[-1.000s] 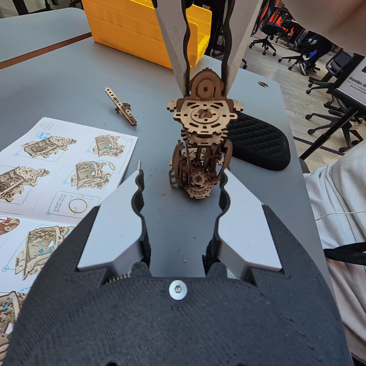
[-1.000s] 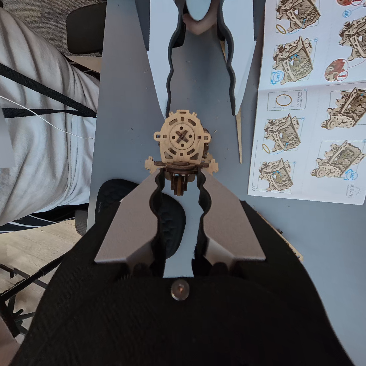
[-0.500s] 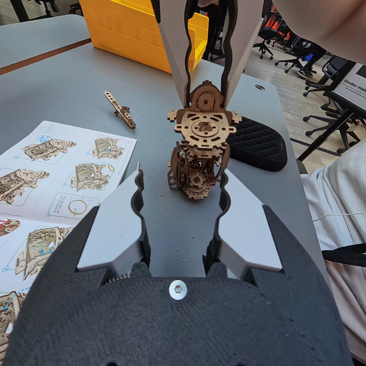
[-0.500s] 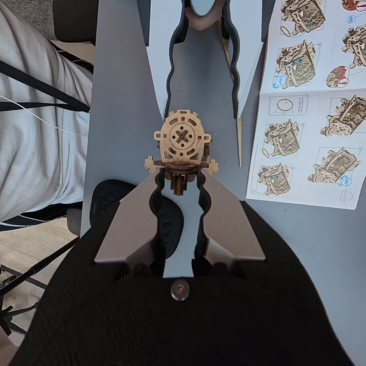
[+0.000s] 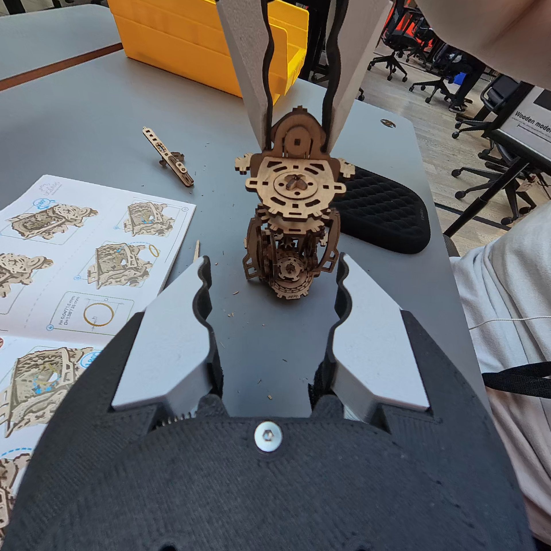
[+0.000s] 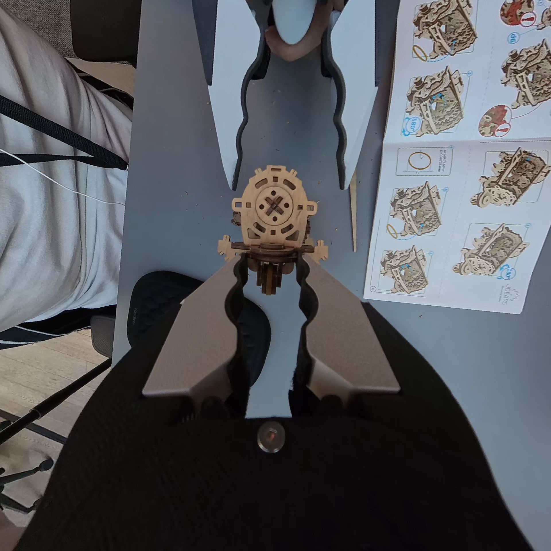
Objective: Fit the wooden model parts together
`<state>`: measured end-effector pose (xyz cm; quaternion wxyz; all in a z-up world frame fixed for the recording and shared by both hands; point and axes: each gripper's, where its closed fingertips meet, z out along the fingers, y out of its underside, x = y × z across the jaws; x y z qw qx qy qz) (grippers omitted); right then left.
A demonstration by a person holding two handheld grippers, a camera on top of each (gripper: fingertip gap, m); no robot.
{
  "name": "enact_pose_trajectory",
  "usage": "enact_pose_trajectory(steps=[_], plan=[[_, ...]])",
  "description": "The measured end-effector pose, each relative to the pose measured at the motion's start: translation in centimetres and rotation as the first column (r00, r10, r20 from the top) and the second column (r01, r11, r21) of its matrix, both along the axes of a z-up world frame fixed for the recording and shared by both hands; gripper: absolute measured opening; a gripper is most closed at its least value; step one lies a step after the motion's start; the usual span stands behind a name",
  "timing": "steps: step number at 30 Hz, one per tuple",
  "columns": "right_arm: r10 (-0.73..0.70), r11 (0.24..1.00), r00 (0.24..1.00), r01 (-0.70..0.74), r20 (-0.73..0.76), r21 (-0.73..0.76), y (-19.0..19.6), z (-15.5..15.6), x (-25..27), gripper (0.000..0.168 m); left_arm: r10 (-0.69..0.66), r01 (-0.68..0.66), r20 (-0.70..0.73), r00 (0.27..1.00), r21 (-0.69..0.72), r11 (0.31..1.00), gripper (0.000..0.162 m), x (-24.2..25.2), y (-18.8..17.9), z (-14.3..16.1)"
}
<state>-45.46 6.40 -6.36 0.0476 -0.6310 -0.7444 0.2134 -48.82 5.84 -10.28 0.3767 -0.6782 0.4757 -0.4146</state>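
The wooden model (image 5: 290,214) stands upright on the grey bench (image 5: 89,125), its geared lower end touching the surface. The right gripper (image 5: 296,143) comes down from above and is closed on the model's top piece, one finger on each side. In the right wrist view the same gripper (image 6: 269,262) pinches the dark part just under the round pale plate. The left gripper (image 5: 272,262) is wide open and holds nothing; the model sits just ahead of its fingertips, centred between them and apart from both. A loose wooden strip (image 5: 168,156) lies further back to the left, an instruction sheet (image 5: 89,253) left of the model, a black pad (image 5: 384,214) to its right, a yellow bin (image 5: 193,44) behind.
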Motion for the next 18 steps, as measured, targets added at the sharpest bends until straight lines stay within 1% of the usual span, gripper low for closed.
enact_pose_trajectory(steps=[8, 18], plan=[[0.023, 1.000, 1.000, -0.023, 0.009, 0.021, -0.17, -0.30, 0.08, 0.032, 0.007, -0.007, 0.000, 1.000, -0.015, 1.000, 0.085, 0.10, 0.16, -0.31], [0.090, 0.991, 0.996, -0.091, 0.007, 0.097, -0.37, -0.40, 0.45, 0.032, 0.017, -0.018, -0.022, 1.000, -0.006, 1.000, 0.084, 0.05, 0.33, -0.67]])
